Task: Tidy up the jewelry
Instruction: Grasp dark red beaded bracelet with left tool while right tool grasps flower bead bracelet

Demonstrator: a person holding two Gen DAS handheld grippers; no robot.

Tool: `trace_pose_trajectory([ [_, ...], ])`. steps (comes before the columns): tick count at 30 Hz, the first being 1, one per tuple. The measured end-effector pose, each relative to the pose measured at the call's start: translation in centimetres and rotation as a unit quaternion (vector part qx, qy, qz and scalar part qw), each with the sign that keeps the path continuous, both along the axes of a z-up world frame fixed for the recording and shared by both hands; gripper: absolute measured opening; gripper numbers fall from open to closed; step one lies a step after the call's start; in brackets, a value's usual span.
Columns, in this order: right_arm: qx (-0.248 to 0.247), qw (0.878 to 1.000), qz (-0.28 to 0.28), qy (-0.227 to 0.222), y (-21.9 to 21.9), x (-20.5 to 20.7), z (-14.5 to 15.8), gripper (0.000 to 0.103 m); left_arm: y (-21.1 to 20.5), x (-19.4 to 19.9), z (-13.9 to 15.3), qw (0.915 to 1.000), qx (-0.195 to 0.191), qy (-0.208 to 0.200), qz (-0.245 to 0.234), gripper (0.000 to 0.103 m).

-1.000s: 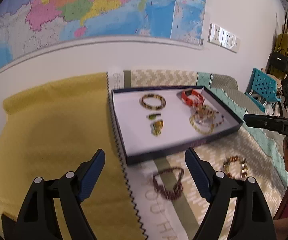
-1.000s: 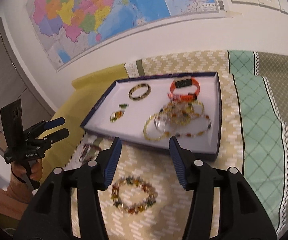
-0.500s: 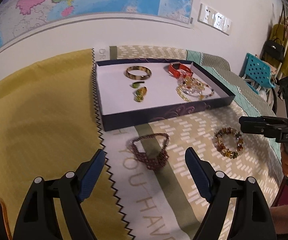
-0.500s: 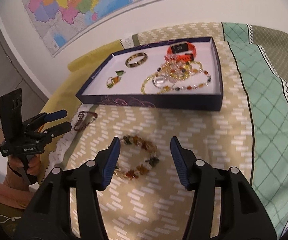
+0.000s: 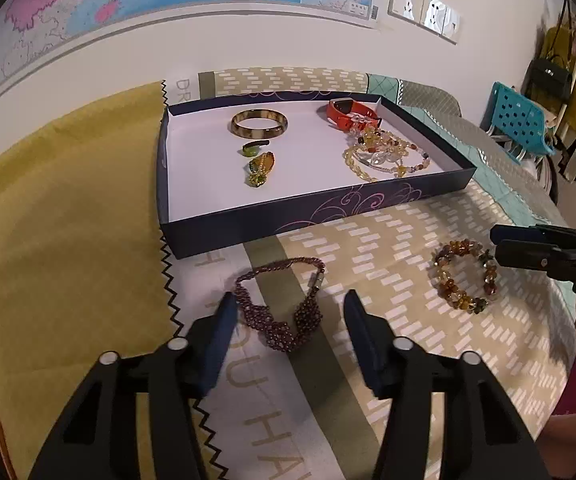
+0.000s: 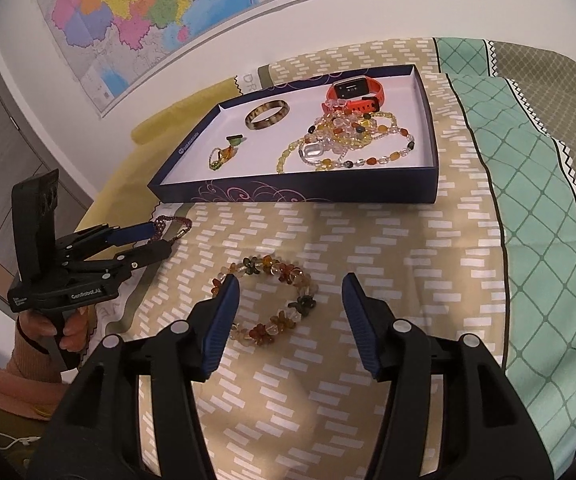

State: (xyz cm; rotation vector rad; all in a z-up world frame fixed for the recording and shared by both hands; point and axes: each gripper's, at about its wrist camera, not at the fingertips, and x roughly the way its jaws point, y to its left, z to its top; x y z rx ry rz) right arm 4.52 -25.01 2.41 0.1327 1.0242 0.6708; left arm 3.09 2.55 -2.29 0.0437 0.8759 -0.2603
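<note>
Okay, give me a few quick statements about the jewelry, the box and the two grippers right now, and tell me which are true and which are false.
1. The dark purple beaded necklace lies on the cloth outside the navy cardboard box. True.
2. The orange watch lies outside the box. False: it is inside, at the far end.
3. The amber stone bracelet lies between the right gripper fingers. True.
4. The brown mottled bangle lies on the cloth. False: it is in the box.
5. The left gripper holds the necklace aloft. False: jaws closing, necklace on the cloth.
</note>
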Motion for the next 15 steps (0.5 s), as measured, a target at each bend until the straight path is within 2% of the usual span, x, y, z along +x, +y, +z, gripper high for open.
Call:
trace_pose_trajectory([
  [2, -0.001, 1.000, -0.001, 0.003, 0.0, 0.0, -0.1, 0.053, -0.1, 0.0, 0.0, 1.0000, 0.004, -0.001, 0.002, 0.033],
  [3, -0.001, 1.000, -0.001, 0.004, 0.1, 0.0, -0.2, 0.053, 0.0, 0.0, 0.1, 1.0000, 0.006, -0.001, 0.004, 0.029],
  [4, -0.002, 1.000, 0.001, 0.004, 0.1, -0.1, -0.2, 0.053, 0.0, -0.1, 0.1, 0.9999, 0.008, -0.002, 0.006, 0.017],
  [5, -0.002, 1.000, 0.002, 0.004, 0.2, -0.1, -0.2, 0.053, 0.0, -0.1, 0.1, 1.0000, 0.008, -0.001, 0.005, 0.011],
  [11, -0.017, 1.000, 0.003, 0.000, 0.4, -0.2, -0.3, 0.053, 0.0, -0.8, 0.3, 1.0000, -0.001, 0.000, -0.005, 0.008],
  [15, -0.031, 1.000, 0.004, -0.004, 0.8, -0.1, -0.5, 0.049, 0.3, -1.1, 0.3, 0.9999, -0.010, 0.004, -0.006, 0.007],
])
